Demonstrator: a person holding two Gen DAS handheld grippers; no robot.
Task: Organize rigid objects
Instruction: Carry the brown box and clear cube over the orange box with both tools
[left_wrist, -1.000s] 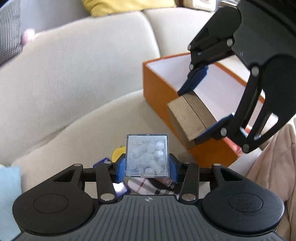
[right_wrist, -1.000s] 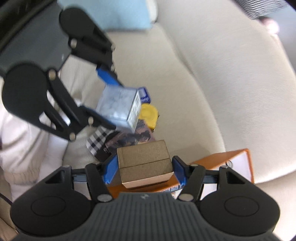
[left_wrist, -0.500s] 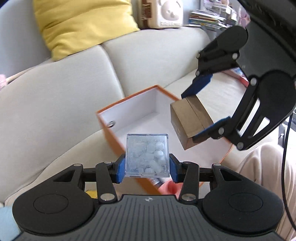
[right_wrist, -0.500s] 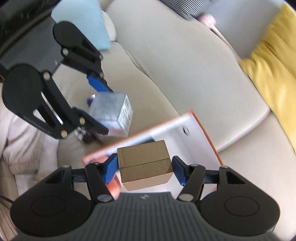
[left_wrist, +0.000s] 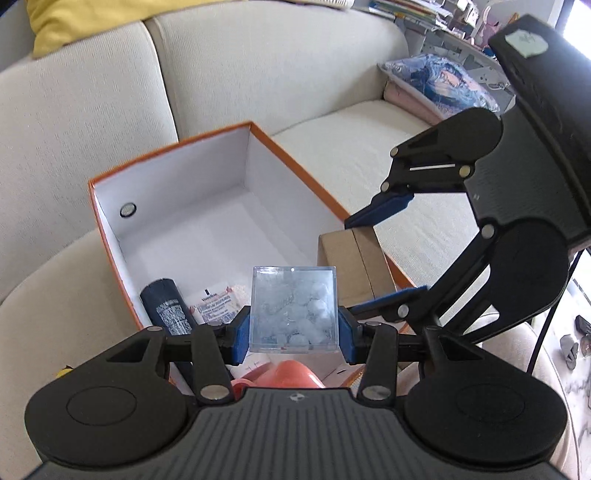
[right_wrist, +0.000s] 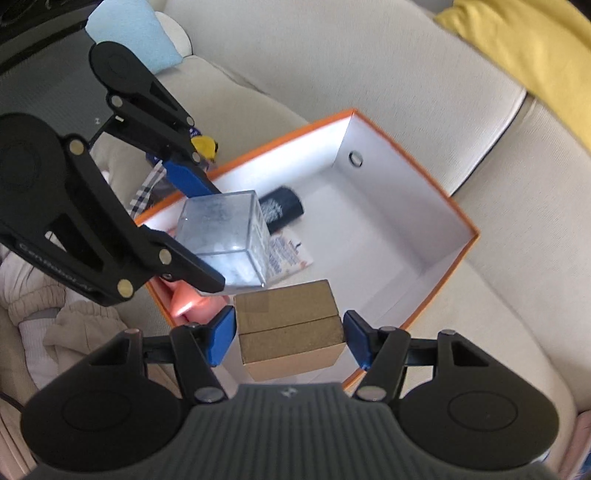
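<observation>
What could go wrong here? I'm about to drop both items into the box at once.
The clear cube in the left gripper and the brown box in the right gripper hang very close together, so they may knock together. The brown box sits near the orange box's rim and could catch on it. The dark tube lies below.

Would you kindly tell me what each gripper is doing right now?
Left gripper: shut on the clear plastic cube.
Right gripper: shut on the cardboard box.

A cream sofa (left_wrist: 332, 74) carries an open orange box (left_wrist: 110, 236).
</observation>
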